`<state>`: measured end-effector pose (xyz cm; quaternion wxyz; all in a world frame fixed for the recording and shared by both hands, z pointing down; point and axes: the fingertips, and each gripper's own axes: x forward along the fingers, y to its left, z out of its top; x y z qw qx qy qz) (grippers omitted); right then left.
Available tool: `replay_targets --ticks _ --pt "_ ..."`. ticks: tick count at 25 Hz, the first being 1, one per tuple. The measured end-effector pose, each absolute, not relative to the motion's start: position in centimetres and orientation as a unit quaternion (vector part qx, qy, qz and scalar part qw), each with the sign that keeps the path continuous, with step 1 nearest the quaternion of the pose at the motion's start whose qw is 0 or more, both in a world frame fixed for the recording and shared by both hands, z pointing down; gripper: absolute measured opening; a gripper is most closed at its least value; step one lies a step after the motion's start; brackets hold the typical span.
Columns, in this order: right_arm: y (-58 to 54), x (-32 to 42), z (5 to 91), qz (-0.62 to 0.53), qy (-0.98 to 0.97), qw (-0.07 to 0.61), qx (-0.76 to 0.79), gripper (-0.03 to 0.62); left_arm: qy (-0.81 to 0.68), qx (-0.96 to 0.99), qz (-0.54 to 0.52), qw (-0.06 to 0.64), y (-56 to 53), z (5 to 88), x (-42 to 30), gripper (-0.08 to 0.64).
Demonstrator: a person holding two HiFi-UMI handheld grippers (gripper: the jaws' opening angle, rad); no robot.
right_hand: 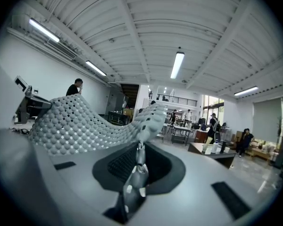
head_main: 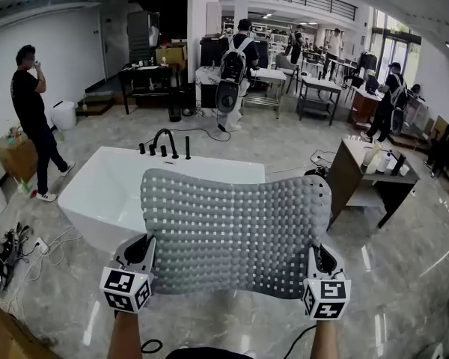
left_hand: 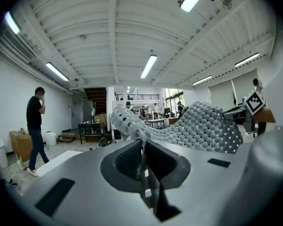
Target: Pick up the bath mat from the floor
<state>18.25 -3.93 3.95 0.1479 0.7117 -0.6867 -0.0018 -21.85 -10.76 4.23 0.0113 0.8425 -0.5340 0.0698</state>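
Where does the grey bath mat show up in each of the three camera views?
Head view: bath mat, centre, held up off the floor.
Left gripper view: right of centre, running out from the closed jaws.
Right gripper view: left of centre, rising from the closed jaws.
Shared landmark: person in black, left in each.

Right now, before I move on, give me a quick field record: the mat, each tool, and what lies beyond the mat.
mat: grey nubbed rubber bath mat, off the floor, spread out between both tools, dipping in the middle
left tool: shut on the mat's near left corner
right tool: shut on the mat's near right corner
beyond mat: white rectangular bathtub with black curved tap
floor: glossy stone floor, cables lying at the left
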Motion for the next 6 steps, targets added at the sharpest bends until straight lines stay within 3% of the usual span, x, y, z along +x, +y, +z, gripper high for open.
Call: replay_targets --ticks 6 --pt "-4.2 16.3 3.4 -0.007 -0.681 0.153 0.716 0.063 -0.532 0.844 0.066 0.013 -11.1 4.2 -23.7 0.035"
